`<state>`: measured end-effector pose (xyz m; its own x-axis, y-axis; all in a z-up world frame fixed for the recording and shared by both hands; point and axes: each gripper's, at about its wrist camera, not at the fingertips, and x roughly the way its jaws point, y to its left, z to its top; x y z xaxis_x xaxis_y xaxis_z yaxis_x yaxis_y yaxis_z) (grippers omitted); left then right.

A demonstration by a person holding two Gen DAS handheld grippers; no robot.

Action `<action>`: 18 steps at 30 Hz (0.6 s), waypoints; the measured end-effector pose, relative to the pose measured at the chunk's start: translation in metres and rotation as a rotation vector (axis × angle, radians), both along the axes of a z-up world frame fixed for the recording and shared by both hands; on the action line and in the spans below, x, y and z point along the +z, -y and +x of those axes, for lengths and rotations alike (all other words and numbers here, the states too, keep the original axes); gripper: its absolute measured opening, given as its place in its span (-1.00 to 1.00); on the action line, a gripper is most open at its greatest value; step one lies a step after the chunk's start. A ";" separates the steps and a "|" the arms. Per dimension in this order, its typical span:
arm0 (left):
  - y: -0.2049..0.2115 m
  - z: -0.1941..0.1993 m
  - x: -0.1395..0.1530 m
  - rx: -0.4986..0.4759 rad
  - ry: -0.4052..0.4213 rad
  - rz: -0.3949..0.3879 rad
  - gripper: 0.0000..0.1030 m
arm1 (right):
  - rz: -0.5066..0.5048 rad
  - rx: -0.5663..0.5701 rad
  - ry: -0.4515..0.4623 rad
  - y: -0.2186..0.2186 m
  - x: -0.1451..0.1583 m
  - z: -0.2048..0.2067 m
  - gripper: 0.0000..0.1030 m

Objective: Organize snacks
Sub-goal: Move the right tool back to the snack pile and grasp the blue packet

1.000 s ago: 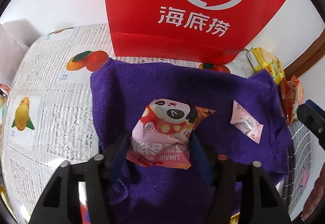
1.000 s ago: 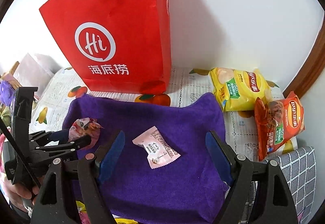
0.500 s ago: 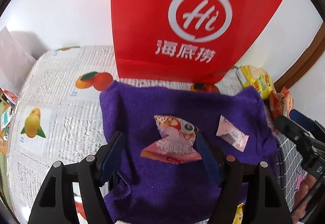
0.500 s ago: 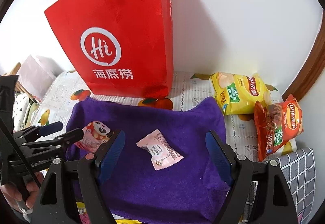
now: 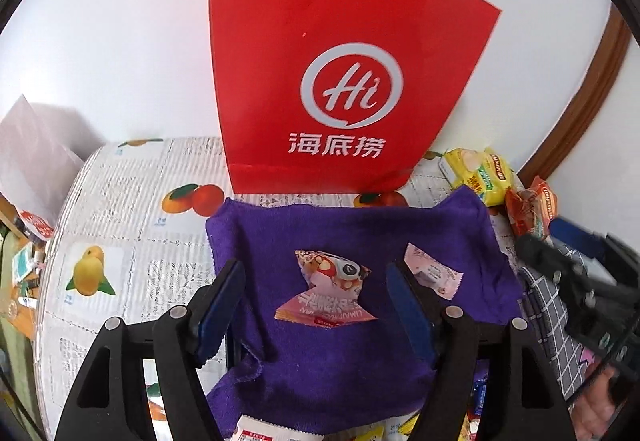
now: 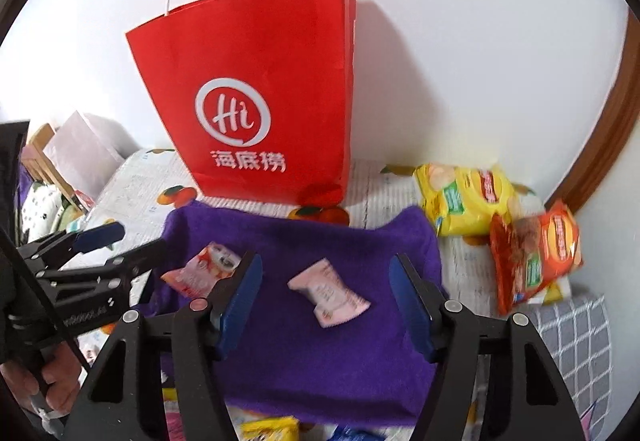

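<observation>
The desk point(image 6: 372, 181) wears a newsprint-patterned cover printed with fruit. Directly on it stand a red paper bag point(image 6: 256, 101) against the wall and, just in front of that, a spread purple towel point(image 6: 320, 341). To the right of the towel lie a yellow chip bag point(image 6: 468, 197) and a red chip bag point(image 6: 536, 253), overlapping at their edges, with a grey checked cloth point(image 6: 576, 337) nearer the front right corner.
</observation>
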<state>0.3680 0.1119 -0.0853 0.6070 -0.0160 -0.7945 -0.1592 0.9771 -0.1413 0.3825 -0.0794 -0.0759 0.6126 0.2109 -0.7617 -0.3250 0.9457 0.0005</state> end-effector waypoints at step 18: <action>0.032 -0.034 0.040 -0.123 0.069 -0.026 0.39 | 0.041 -0.275 -0.276 0.064 -0.096 -0.085 0.29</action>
<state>0.3344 0.0795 -0.0451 0.6522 -0.1141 -0.7494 -0.0271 0.9845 -0.1735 0.2974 -0.1439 -0.1721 0.4234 0.1010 -0.9003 -0.0415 0.9949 0.0921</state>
